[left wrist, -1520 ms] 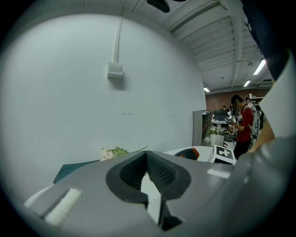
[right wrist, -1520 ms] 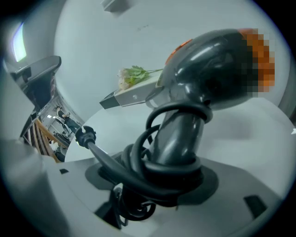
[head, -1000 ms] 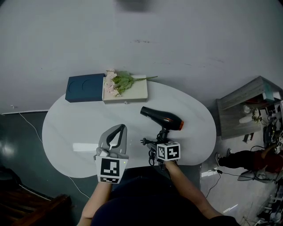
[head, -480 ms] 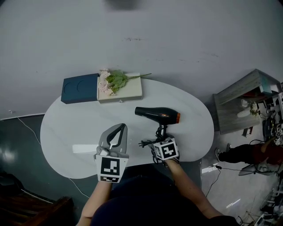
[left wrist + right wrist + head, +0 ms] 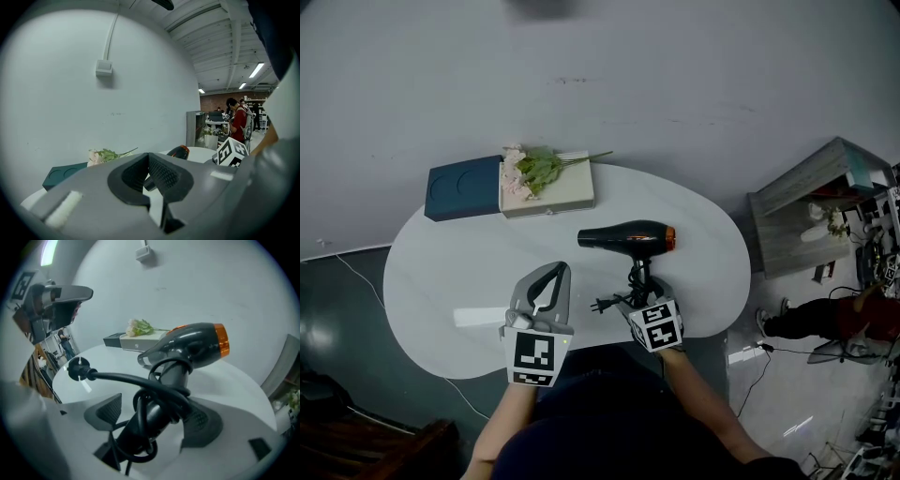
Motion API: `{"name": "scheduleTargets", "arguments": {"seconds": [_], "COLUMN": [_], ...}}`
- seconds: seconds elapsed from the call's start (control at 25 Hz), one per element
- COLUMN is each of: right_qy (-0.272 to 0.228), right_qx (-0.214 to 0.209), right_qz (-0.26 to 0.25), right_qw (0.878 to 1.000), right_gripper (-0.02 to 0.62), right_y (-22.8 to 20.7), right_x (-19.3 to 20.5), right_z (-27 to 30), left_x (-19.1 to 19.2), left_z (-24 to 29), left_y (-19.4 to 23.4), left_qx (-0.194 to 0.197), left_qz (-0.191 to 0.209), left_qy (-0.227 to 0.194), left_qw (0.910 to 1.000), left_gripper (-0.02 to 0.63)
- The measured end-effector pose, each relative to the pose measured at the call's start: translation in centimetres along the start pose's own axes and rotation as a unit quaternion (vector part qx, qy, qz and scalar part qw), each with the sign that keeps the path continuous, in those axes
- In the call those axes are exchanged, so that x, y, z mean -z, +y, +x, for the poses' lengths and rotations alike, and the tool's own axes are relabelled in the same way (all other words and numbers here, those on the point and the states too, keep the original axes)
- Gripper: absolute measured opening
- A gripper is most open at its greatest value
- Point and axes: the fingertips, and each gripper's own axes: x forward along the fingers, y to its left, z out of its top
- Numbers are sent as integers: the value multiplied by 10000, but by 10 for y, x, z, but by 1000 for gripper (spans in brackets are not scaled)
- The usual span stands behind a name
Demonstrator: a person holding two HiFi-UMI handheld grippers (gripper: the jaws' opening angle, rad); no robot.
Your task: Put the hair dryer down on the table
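A black hair dryer [image 5: 628, 236] with an orange rear ring lies crosswise over the white table [image 5: 441, 272], nozzle pointing left. Its handle [image 5: 161, 394], wound with its black cord, runs down between the jaws of my right gripper [image 5: 640, 298], which is shut on it. The plug [image 5: 602, 304] sticks out to the left of the handle. In the right gripper view the dryer [image 5: 192, 345] stands above the pads [image 5: 110, 411]. My left gripper [image 5: 555, 270] hovers over the table's front, left of the dryer, shut and empty, its pads [image 5: 161, 173] together.
At the table's back left lie a dark blue box [image 5: 461, 187] and a beige box [image 5: 558, 195] with pink flowers [image 5: 530, 169] on it. A white strip [image 5: 478, 317] lies at the front left. A grey cabinet [image 5: 811, 202] stands to the right, a person [image 5: 825, 333] beyond it.
The hair dryer has swung with my right gripper: its nozzle turned from up-left to level, pointing left, and it shifted a little left. The left gripper has stayed put.
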Motion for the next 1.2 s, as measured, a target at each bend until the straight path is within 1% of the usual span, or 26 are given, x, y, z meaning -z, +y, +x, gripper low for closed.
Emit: {"name": "scheduleTargets", "arguments": {"seconds": [0.12,0.16,0.24,0.32,0.36,0.4,0.44,0.48,0.52,0.56,0.6,0.64,0.72,0.8,0.96,1.08,1.2], "right_qy": [-211,-185,58,436,593,658,587,396,165,0,-38,12,31,-256,-1080,-1605,-2067], "right_qx": [381,482,725,978,1108,1264,1433,1546,1525,1368,1150,949,712,593,510,596,678], "right_qz": [80,-7,-415,-830,-942,-961,-873,-665,-350,-29,162,184,30,-9,34,108,43], "right_qw": [9990,9987,9965,9908,9876,9851,9841,9849,9876,9906,9932,9953,9975,9979,9928,9852,9760], "right_gripper": [371,371,379,388,399,405,425,433,436,436,436,434,434,434,434,433,433], "right_y": [-10,-13,-22,-34,-42,-51,-62,-72,-79,-82,-81,-76,-64,-50,-26,-21,-20], "right_x": [1,3,11,21,25,26,23,17,10,6,6,8,14,11,-16,-41,-70], "right_z": [-9,-9,-5,1,4,6,5,2,-1,-3,-6,-10,-27,-51,-94,-119,-140], "left_x": [0,0,1,0,0,-1,-1,-1,-1,-1,0,0,-1,-4,-9,-16,-25], "left_z": [1,1,2,4,4,4,5,5,6,7,8,8,10,12,16,19,20], "left_y": [-4,-5,-8,-12,-13,-15,-16,-17,-19,-20,-22,-24,-29,-32,-36,-44,-53], "left_qx": [35,46,81,132,150,165,182,205,232,260,291,323,398,469,576,703,787], "left_qz": [6,12,33,62,76,88,97,105,114,122,127,129,135,149,186,231,239], "left_qy": [9,12,18,19,18,19,19,21,24,29,33,33,6,-39,-120,-204,-346], "left_qw": [10000,10000,10000,9999,9999,9998,9998,9997,9997,9996,9995,9994,9991,9988,9981,9970,9960], "left_gripper": [12,12,12,12,12,12,12,12,12,12,12,12,12,12,12,12,12]}}
